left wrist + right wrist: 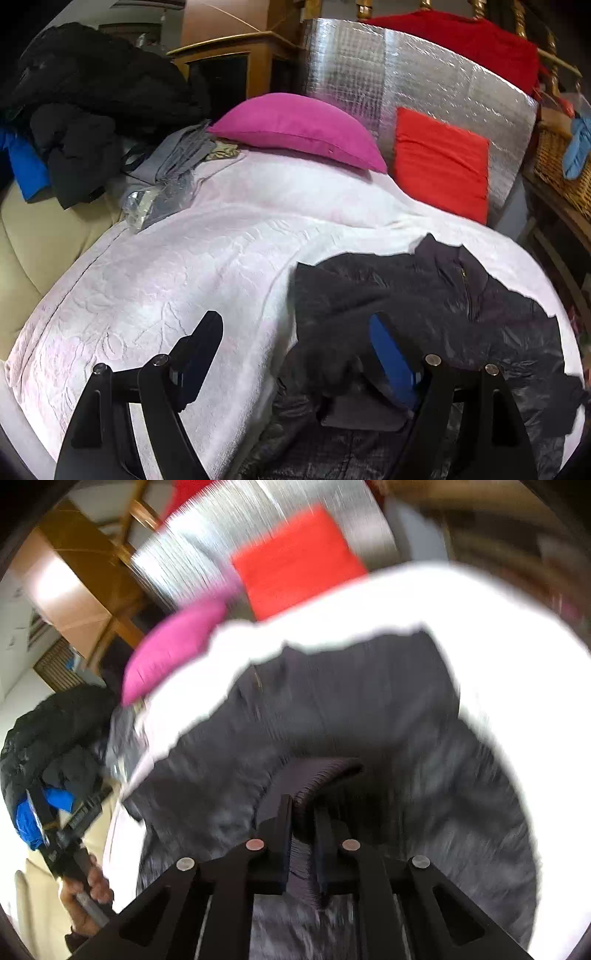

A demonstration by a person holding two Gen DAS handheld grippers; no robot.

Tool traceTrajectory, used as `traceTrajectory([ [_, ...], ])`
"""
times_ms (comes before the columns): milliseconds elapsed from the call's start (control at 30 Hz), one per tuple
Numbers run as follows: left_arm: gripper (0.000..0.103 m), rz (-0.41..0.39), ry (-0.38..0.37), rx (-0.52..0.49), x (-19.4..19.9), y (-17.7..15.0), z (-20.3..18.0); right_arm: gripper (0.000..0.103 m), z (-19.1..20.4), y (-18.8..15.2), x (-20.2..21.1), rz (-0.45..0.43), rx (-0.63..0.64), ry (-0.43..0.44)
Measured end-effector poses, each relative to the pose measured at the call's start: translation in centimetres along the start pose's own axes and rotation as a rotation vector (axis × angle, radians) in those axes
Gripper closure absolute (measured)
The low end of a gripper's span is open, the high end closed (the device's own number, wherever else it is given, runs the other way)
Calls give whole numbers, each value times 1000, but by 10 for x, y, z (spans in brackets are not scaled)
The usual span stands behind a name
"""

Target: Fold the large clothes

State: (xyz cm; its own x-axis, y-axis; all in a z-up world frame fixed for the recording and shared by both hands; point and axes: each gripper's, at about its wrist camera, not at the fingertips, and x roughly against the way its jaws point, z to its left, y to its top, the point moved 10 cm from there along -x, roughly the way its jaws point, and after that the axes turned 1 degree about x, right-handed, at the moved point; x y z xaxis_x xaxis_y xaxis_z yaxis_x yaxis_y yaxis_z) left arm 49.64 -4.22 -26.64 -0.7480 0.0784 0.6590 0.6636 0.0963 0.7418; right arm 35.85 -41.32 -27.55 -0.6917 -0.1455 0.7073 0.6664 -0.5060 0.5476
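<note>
A white textured blanket (155, 273) fills most of the left wrist view. On it, at lower right, lies the dark jacket (436, 302), crumpled, its zip showing. A silver foil panel (424, 74) stands at the top, with a magenta cushion (295, 129) and a red cushion (439, 162) below it. The left gripper (295, 358) has its jaws wide apart, gripping nothing. The right gripper (303, 827) pinches the jacket's ribbed cuff (321, 775) between closed jaws, low in its blurred view.
</note>
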Motion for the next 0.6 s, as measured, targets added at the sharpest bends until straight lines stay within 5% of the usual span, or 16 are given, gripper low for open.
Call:
traceTrajectory([
  [133,21,11,-1,13,-7,3,2,95,0,53,30,-215,66,-121],
  [233,21,38,-4,-19,-18,-2,-5,95,-27,78,19,-242,35,-196],
  [300,21,46,6,-47,-22,-5,-9,95,-47,76,-4,-136,-37,-139],
  [400,21,32,-1,-49,-22,-1,-9,94,-64,55,-34,67,-255,87],
  [500,20,26,-1,-50,-25,1,-10,92,-68,46,-39,116,-256,103],
  [600,12,119,-61,-101,-45,-17,-27,71,-67,35,-42,154,-224,96],
])
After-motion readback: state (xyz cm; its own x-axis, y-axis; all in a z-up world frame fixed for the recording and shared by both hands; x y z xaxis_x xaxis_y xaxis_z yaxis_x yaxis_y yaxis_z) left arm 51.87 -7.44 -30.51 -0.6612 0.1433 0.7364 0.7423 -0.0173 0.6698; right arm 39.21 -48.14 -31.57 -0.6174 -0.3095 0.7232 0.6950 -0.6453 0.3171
